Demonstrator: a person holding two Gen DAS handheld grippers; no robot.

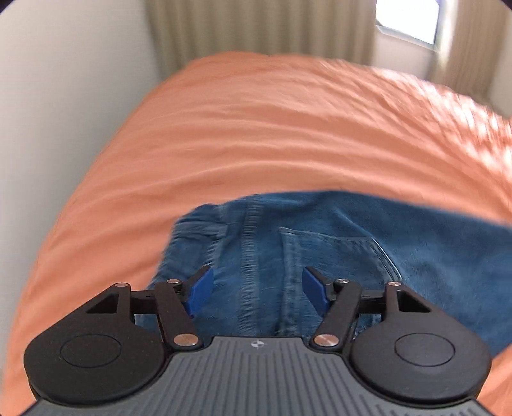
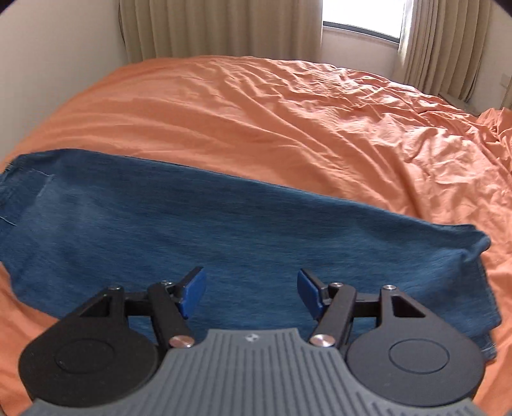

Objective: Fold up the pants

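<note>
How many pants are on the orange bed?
1. The blue jeans lie flat on the near side of the orange bed, beneath both open grippers. Nothing else shows, though more could lie out of view.

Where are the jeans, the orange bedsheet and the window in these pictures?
jeans (image 2: 224, 230): right wrist view, middle of the flat leg.
orange bedsheet (image 2: 288, 121): right wrist view, wrinkled bare area beyond the jeans.
window (image 2: 361, 16): right wrist view, bright pane between the curtains.

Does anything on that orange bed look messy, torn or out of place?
Nothing looks damaged. The blue denim jeans lie lengthwise on the rumpled orange bedsheet, with the leg hems slightly uneven. Left gripper and right gripper are both open above them.
</note>
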